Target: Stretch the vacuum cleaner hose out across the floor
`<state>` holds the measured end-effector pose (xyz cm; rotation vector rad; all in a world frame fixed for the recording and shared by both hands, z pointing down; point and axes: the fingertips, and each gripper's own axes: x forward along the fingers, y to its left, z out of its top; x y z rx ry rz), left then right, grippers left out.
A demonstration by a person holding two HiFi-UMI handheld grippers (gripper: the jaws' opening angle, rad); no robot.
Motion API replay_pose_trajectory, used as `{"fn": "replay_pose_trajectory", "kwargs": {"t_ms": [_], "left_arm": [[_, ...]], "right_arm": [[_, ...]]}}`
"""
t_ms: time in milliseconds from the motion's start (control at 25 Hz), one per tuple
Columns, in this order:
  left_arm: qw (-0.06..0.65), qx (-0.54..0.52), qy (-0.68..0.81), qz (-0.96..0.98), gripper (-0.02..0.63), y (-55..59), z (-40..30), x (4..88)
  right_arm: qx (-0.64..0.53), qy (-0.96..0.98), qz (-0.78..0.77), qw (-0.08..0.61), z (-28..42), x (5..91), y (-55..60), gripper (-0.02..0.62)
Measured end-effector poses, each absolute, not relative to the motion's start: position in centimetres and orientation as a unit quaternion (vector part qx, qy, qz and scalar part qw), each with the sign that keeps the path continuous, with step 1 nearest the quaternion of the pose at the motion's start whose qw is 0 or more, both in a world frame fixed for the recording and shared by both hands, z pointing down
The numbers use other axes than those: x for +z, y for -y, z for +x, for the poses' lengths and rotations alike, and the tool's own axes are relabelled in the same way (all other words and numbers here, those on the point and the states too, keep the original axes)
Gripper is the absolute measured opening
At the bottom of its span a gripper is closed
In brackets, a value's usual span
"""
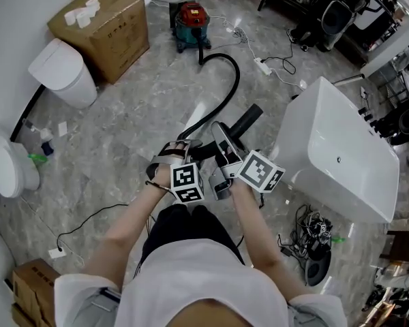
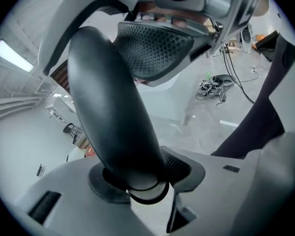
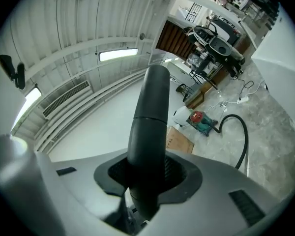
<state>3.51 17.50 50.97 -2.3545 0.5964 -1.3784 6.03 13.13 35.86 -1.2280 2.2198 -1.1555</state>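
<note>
Person's forearms (image 1: 126, 234) reach fwd from the bottom of the head view. Both grippers sit close together at centre, above the grey marble floor (image 1: 123, 114). Left gripper (image 1: 169, 157) is clamped on the black end tube (image 1: 248, 118) of the hose (image 1: 230, 80). In the left gripper view the curved tube (image 2: 113, 107) fills the gap betw. the ribbed pads (image 2: 155, 48). Right gripper (image 1: 221, 145), just beside it, has the same tube nearer its free end. The right gripper view shows the tube (image 3: 150, 112) betw. narrow-set jaws, pads seemingly pressing it on both sides. From the grippers the hose curves away across the floor to the red-and-teal vacuum cleaner (image 1: 191, 20) at the top of the head view. White bathtub (image 1: 341, 155) stands at right; cardboard box (image 1: 102, 22) and toilet (image 1: 63, 72) at upper left.
</note>
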Motion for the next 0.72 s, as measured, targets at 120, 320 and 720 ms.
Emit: {"fn": "replay_pose_trajectory", "kwargs": {"t_ms": [120,320,720], "left_arm": [[0.171,-0.486,-0.199,-0.834,0.172,-18.1,3.5,51.7],[0.164,-0.447,-0.206,-0.855,0.175,-19.2,2.9,51.8],[-0.061,-0.358,-0.213,-0.907,0.200,-23.8,-1.8,53.0]], "right_arm": [[-0.419,-0.775,-0.439,0.177,6.2,36.6,-13.4,0.132],[-0.438,-0.760,-0.441,0.189,6.3,37.7,-14.2,0.132],[-0.410,-0.734,-0.506,0.191,11.1,39.0,-16.7,0.130]]}}
